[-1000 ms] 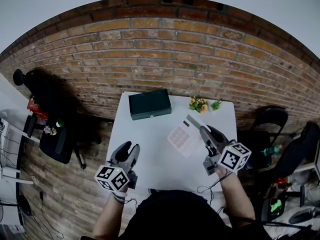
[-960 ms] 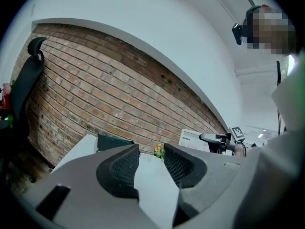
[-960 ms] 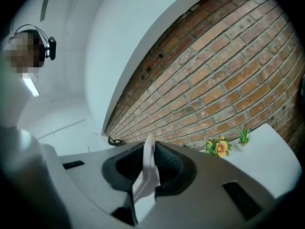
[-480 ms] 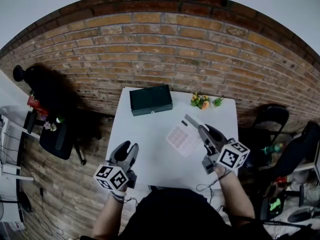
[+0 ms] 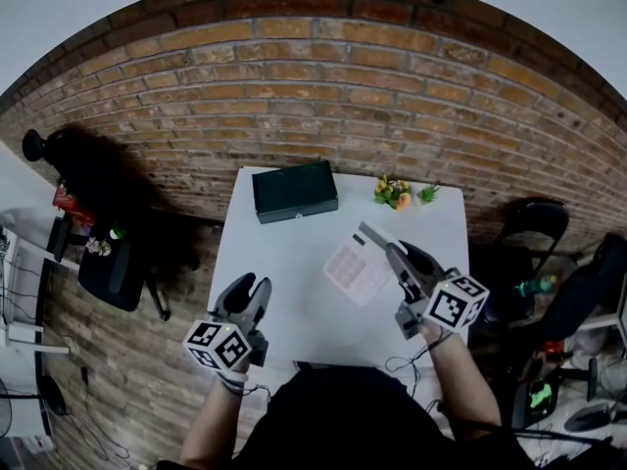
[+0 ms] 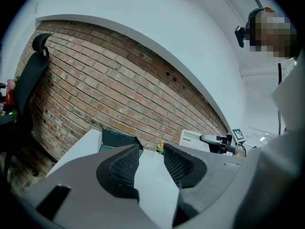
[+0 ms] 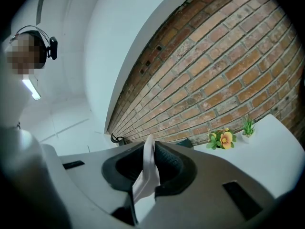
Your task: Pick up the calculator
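The white calculator point(image 5: 359, 262) hangs tilted above the white table point(image 5: 294, 292), its right edge clamped in my right gripper point(image 5: 396, 258). In the right gripper view the calculator point(image 7: 147, 173) shows edge-on as a thin white slab between the dark pads. My left gripper point(image 5: 251, 289) stands open near the table's front left, with nothing between its fingers point(image 6: 121, 168). From the left gripper view the lifted calculator point(image 6: 193, 140) appears far right, with the right gripper point(image 6: 214, 140) on it.
A dark green box point(image 5: 294, 191) lies at the table's back left, seen also as a green box point(image 6: 116, 140) ahead of the left gripper. A small flower ornament point(image 5: 392, 192) point(image 7: 221, 138) sits at the back right. A brick wall stands behind; black chairs point(image 5: 534, 228) stand right.
The right gripper with the calculator has shifted very slightly toward the left and back. The left gripper has stayed where it was.
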Demonstrator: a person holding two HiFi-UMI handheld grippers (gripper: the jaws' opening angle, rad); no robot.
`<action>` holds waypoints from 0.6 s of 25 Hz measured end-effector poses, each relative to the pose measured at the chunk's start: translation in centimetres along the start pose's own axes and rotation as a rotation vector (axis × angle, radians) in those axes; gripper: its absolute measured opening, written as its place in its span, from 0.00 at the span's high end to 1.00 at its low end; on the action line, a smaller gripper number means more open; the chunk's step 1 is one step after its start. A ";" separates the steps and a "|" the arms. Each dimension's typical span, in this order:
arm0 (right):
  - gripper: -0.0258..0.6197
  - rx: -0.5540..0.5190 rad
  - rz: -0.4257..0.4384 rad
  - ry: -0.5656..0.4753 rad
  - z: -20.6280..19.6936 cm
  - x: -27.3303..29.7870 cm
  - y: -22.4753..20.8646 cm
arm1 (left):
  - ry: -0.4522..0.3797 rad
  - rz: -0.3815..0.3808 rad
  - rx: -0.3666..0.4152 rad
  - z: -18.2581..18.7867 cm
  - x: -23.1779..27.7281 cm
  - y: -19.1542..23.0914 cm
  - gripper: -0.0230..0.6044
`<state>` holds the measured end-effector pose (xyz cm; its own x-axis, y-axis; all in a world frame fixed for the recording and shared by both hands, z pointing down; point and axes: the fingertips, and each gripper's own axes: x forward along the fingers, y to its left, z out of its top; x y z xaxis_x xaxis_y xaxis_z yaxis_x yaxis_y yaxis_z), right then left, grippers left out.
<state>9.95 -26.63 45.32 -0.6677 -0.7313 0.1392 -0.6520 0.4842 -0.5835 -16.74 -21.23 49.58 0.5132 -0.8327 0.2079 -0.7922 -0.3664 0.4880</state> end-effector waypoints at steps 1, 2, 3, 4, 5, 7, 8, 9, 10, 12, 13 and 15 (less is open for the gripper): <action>0.87 0.003 0.004 0.001 0.0 0.1 0.0 | 0.002 0.003 -0.002 0.0 0.1 0.0 0.71; 0.87 0.006 0.008 0.001 0.0 0.1 0.0 | 0.002 0.005 -0.003 0.0 0.1 0.0 0.71; 0.87 0.010 0.013 0.001 0.0 0.1 -0.1 | 0.002 0.007 -0.003 0.0 0.1 0.0 0.71; 0.87 0.012 0.016 0.001 0.0 0.1 -0.1 | 0.002 0.008 -0.004 -0.1 0.1 0.1 0.71; 0.87 0.014 0.018 0.002 0.0 0.2 -0.1 | 0.001 0.009 -0.005 -0.1 0.1 0.1 0.71; 0.87 0.014 0.020 0.004 -0.1 0.2 -0.1 | 0.000 0.011 -0.007 -0.3 0.1 0.2 0.71; 0.87 0.014 0.021 0.005 -0.2 0.2 -0.2 | 0.000 0.012 -0.008 -0.3 0.1 0.2 0.71; 0.87 0.014 0.022 0.006 -0.2 0.2 -0.2 | 0.000 0.012 -0.009 -0.4 0.1 0.2 0.71; 0.87 0.014 0.023 0.006 -0.2 0.3 -0.2 | 0.000 0.013 -0.010 -0.5 0.1 0.3 0.71; 0.87 0.014 0.024 0.008 -0.3 0.3 -0.3 | 0.001 0.016 -0.013 -0.6 0.1 0.4 0.71; 0.87 0.014 0.025 0.009 -0.3 0.3 -0.3 | 0.002 0.020 -0.014 -0.7 0.1 0.4 0.71; 0.87 0.016 0.027 0.009 -0.3 0.3 -0.5 | 0.002 0.026 -0.015 -0.7 0.1 0.5 0.71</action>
<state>9.95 -26.92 45.87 -0.6883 -0.7136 0.1307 -0.6281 0.4960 -0.5995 -16.87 -21.20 50.46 0.4933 -0.8408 0.2227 -0.8001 -0.3382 0.4955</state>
